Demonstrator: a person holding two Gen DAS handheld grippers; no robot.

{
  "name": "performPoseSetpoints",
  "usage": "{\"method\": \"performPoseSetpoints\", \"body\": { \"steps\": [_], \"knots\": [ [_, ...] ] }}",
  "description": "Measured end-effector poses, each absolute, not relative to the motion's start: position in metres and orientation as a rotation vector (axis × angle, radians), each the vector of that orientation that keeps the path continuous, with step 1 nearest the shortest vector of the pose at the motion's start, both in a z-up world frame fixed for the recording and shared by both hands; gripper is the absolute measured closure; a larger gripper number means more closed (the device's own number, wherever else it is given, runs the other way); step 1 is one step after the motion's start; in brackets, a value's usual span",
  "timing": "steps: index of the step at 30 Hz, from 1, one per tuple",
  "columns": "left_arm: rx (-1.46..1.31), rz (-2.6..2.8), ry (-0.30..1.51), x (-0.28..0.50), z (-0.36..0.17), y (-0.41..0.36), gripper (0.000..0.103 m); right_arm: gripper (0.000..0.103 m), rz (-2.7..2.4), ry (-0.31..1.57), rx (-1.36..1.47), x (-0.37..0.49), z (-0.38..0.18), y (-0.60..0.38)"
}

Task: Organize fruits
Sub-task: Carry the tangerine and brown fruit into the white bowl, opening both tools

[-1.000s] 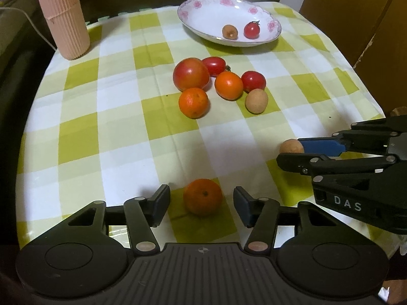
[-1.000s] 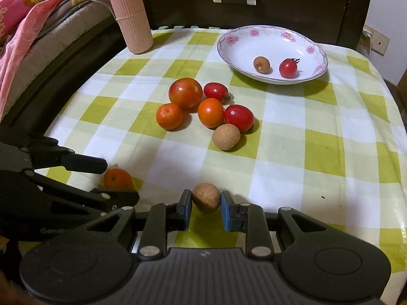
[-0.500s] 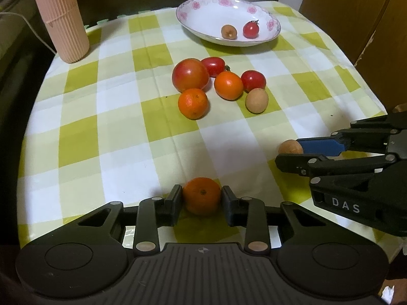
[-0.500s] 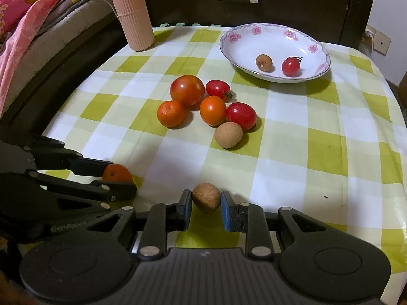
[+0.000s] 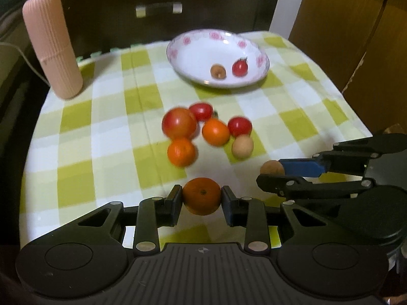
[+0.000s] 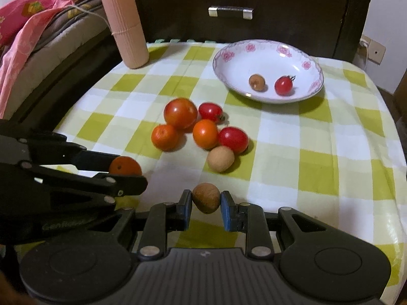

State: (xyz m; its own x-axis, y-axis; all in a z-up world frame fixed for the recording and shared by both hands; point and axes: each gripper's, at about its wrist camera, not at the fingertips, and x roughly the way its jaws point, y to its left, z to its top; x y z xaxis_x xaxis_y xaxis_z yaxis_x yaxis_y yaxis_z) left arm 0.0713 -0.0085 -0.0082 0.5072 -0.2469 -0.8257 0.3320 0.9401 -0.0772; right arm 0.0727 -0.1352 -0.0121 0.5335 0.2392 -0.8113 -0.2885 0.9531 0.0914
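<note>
Left gripper (image 5: 201, 199) clamps a mandarin (image 5: 201, 196) between both pads, above the checked tablecloth (image 5: 106, 137). Right gripper (image 6: 206, 203) grips a brown longan (image 6: 206, 198) likewise. The remaining fruit cluster (image 6: 198, 129) lies ahead, before the floral bowl (image 6: 267, 50).

Both wrist cameras look low and close along their tongs across the bench (image 5: 106, 132), sharing the fruit cluster and the bowl (image 6: 229, 58).

Dark wooden drawer front (image 6: 230, 12) behind checked tablecloth (image 6: 318, 157), bedding (image 6: 30, 25) beside
</note>
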Motion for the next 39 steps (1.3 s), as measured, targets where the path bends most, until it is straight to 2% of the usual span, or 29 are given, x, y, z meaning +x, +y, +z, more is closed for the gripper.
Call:
{"method": "performPoseSetpoints", "body": {
  "steps": [20,39],
  "knots": [
    [0.069,-0.366,0.862,0.169,0.019,-0.041,0.064,0.079,0.212,0.871,0.026,0.163,0.016,-0.178],
    [0.070,-0.341,0.880,0.224,0.000,-0.049,0.064,0.079,0.200,0.883,0.019,0.229,-0.010,-0.191]
  ]
}}
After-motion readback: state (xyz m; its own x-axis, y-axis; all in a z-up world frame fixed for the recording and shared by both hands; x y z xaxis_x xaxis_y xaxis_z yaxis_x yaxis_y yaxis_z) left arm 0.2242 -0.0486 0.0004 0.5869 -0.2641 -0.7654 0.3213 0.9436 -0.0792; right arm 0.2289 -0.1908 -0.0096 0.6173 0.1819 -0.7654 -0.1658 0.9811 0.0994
